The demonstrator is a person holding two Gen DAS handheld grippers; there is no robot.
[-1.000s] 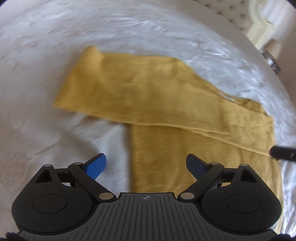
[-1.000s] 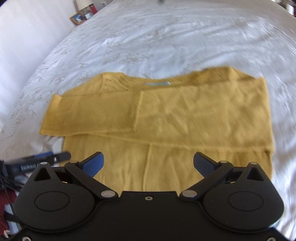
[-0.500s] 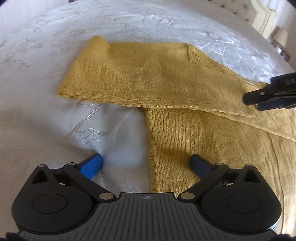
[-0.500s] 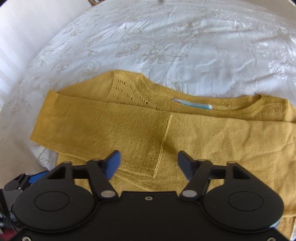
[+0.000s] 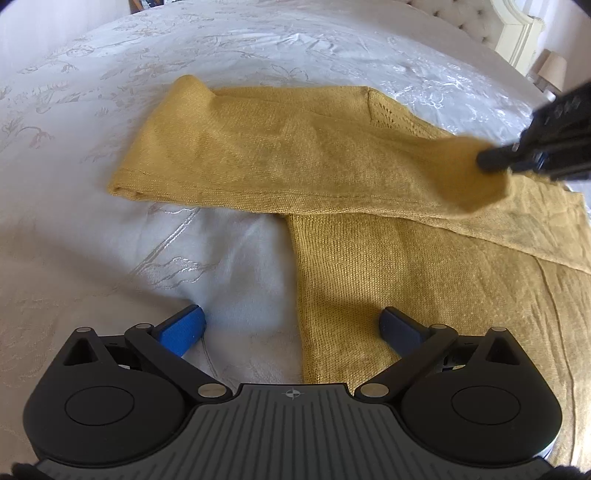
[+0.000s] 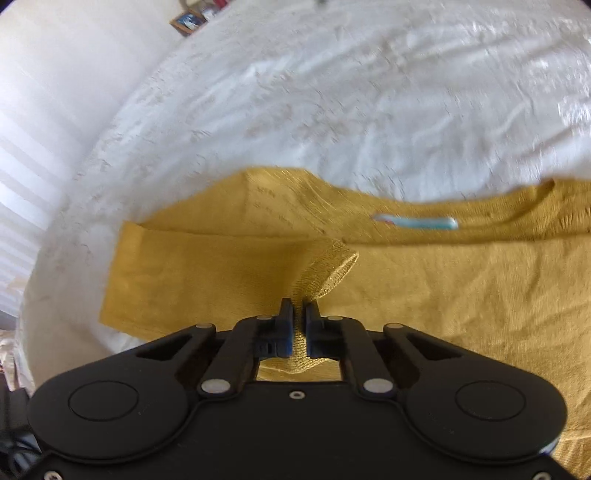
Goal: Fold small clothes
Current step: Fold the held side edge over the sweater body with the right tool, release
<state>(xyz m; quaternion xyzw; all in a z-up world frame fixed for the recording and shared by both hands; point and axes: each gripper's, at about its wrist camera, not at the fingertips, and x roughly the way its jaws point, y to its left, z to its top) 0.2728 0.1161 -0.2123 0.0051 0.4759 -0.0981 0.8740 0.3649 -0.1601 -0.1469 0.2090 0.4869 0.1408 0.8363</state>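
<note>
A mustard knit sweater (image 5: pixel 406 277) lies flat on the white embroidered bedspread (image 5: pixel 110 240), one sleeve (image 5: pixel 277 166) folded across its chest. My left gripper (image 5: pixel 291 325) stands wide open low over the sweater's side edge, one finger above the bedspread, the other above the knit, holding nothing. My right gripper (image 6: pixel 299 314) has its jaws closing tight on the sleeve's cuff (image 6: pixel 325 273), which is pinched between the pads and lifted off the sweater (image 6: pixel 461 295). In the left wrist view the right gripper (image 5: pixel 495 160) shows at the right with the cuff raised.
A pale blue neck label (image 6: pixel 417 222) marks the collar. A tufted headboard (image 5: pixel 461 18) and a lamp (image 5: pixel 552 68) stand beyond the bed. Picture frames (image 6: pixel 186 22) sit past its far edge. White bedspread (image 6: pixel 332 110) stretches behind the sweater.
My right gripper moved in over the sleeve's cuff, closed on it and raised it off the sweater. The left gripper sank slightly at first, then stayed still and open.
</note>
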